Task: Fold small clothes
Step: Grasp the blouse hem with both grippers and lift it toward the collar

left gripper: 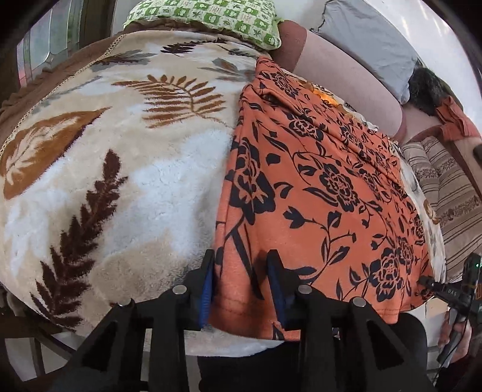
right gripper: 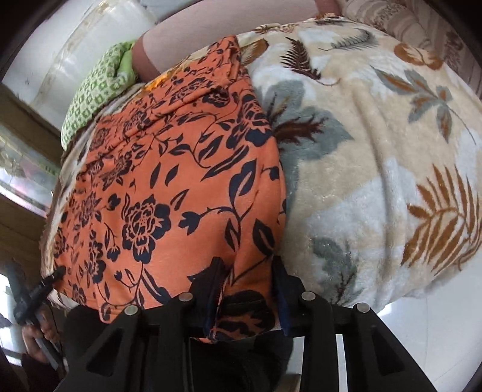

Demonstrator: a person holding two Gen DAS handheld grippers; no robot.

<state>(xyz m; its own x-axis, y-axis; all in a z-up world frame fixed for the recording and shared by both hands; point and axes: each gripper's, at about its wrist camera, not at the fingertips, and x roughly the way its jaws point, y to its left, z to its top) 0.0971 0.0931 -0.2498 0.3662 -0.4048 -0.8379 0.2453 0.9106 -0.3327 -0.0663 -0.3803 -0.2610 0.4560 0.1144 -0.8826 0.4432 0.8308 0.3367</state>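
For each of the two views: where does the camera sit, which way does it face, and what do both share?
Left wrist: rides the left claw, looking steeply down at the orange floral garment's near left corner on the leaf-print blanket; the right claw and hand show at right.
Right wrist: rides the right claw, looking down at the garment's near right corner; the left claw shows at left.
Shared: garment, blanket, green pillow.
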